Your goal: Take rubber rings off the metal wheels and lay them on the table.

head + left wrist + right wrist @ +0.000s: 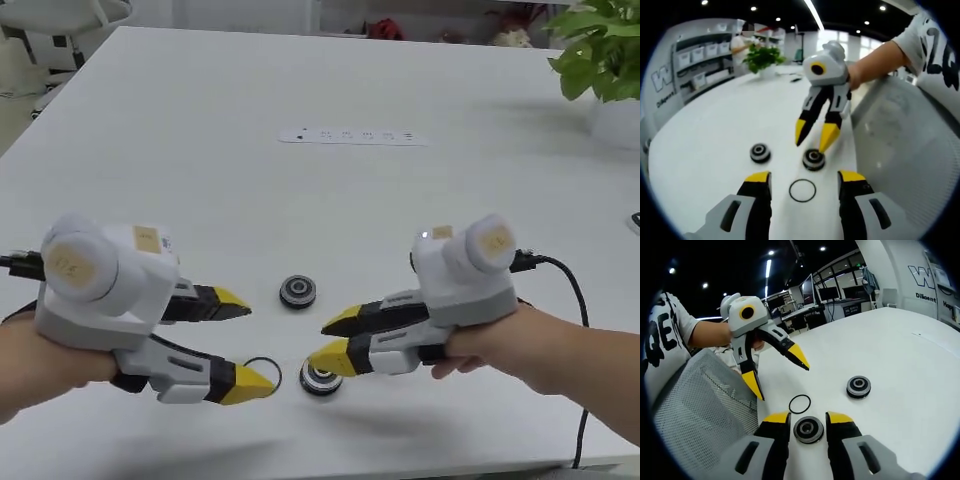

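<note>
The left gripper [252,343], lower left in the head view, spreads its fingers wide, with one rubber ring [789,190] flat on the bench [200,150] between them. The right gripper [811,144] sets narrow fingers around the near wheel [808,429], seemingly not pinching. Best to clamp its rim squarely before peeling. A second wheel [297,291] sits just above.
</note>
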